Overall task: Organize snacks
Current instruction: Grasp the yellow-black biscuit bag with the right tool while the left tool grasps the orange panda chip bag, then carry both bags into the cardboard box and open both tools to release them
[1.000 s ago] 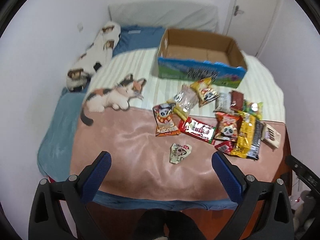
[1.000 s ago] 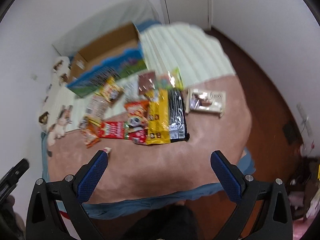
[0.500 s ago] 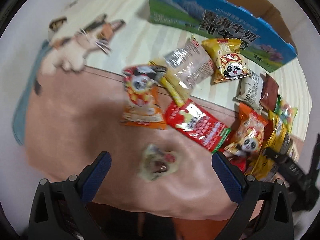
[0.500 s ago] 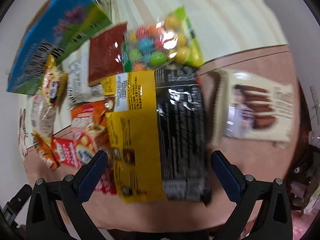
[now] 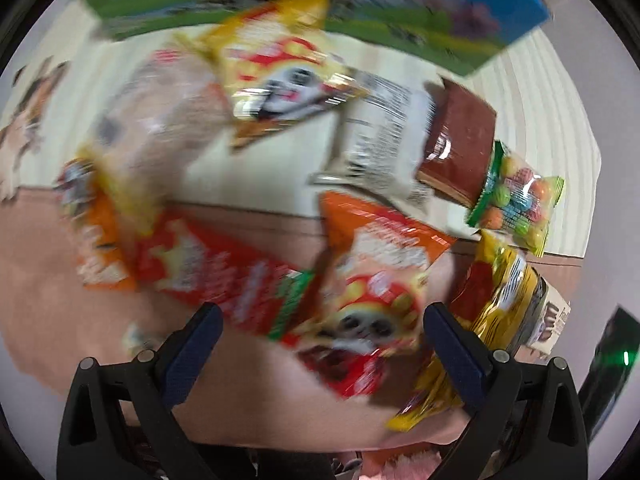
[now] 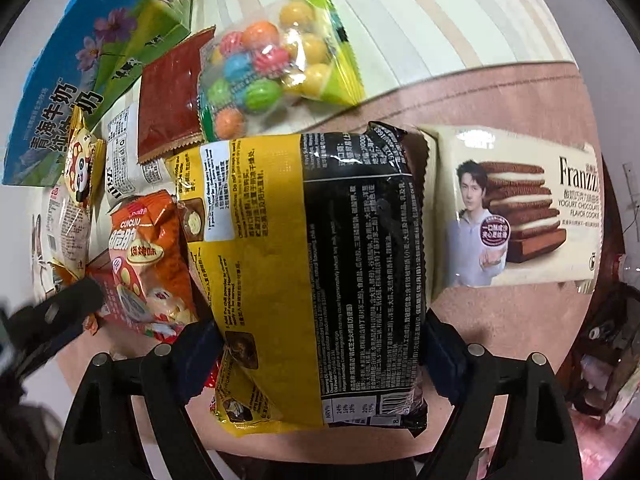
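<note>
The right tongs (image 6: 320,344) close around the yellow-and-black foil snack bag (image 6: 312,264) lying on the pink bedspread (image 6: 500,92), just beside the cream cookie box (image 6: 520,208). The left tongs (image 5: 320,344) hang wide over an orange panda-print packet (image 5: 376,276). Next, likely: firm grip, lift toward the blue-and-green carton (image 6: 80,68).

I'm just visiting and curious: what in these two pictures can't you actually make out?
- Left wrist view: motion blur smears the print on the orange panda bag.
- Right wrist view: the yellow-and-black packet hides the right gripper pads' contact.
- Right wrist view: the milk carton box interior is cut off.
</note>
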Motion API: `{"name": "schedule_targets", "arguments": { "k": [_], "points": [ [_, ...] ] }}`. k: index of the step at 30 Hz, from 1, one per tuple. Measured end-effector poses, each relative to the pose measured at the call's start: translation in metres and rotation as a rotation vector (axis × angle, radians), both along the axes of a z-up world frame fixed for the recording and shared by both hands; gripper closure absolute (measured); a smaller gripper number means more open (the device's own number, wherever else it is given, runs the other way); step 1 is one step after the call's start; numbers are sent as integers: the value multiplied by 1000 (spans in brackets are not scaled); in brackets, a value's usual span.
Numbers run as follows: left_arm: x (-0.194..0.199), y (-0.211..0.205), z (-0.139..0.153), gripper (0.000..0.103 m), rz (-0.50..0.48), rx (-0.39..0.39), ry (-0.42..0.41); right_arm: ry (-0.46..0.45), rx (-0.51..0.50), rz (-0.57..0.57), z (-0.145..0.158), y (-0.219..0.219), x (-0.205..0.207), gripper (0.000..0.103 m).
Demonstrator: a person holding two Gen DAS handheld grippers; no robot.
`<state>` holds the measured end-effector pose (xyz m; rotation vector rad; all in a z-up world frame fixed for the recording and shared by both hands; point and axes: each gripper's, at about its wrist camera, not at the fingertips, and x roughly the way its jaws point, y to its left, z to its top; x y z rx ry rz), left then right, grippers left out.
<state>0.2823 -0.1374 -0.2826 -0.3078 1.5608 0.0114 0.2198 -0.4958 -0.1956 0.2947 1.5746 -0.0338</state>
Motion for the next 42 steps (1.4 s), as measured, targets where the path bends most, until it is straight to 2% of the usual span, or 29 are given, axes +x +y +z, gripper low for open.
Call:
{"name": "schedule_targets", "arguments": {
  "k": [3, 4, 5, 7, 10, 14, 18, 22, 26, 30, 35, 39, 42],
  "points": [
    [15, -25, -13, 0, -50, 6, 20, 2, 10, 1, -5, -3, -2, 12],
    [17, -32, -16, 5, -66, 13, 29, 6, 11, 2, -5, -5, -2, 12],
    [18, -41, -20, 11, -81, 24, 35, 10, 10, 4, -7, -6, -2, 11],
    [20, -52, -25, 39, -104, 41, 45, 19, 4, 10, -10, -6, 1, 11],
    [14, -71, -22, 48, -147, 96, 19, 23, -5, 18, -20, 0, 9, 11],
    [-1, -89, -6, 53, -172, 144, -13, 11, -17, 13, -23, 7, 6, 14],
    [-12, -104, 30, 56, -177, 161, -45, -19, -19, 4, -12, 13, -4, 14],
    [-26, -94, 74, 56, -166, 148, -88, -33, 9, 6, 5, 17, -12, 14],
    [-43, -89, 120, 56, -145, 112, -141, -65, 32, 22, 38, 20, -17, 14],
    [-59, -70, 179, 56, -139, 73, -217, -111, 58, 35, 74, 27, -14, 14],
    [-37, -23, 256, 56, -159, 0, -308, -187, 102, 23, 125, 40, 11, 14],
    [4, -7, 287, 56, -168, -23, -354, -243, 137, 24, 165, 67, 51, 14],
    [46, 5, 287, 56, -158, -35, -353, -286, 129, 49, 189, 93, 86, 14]
  ]
}}
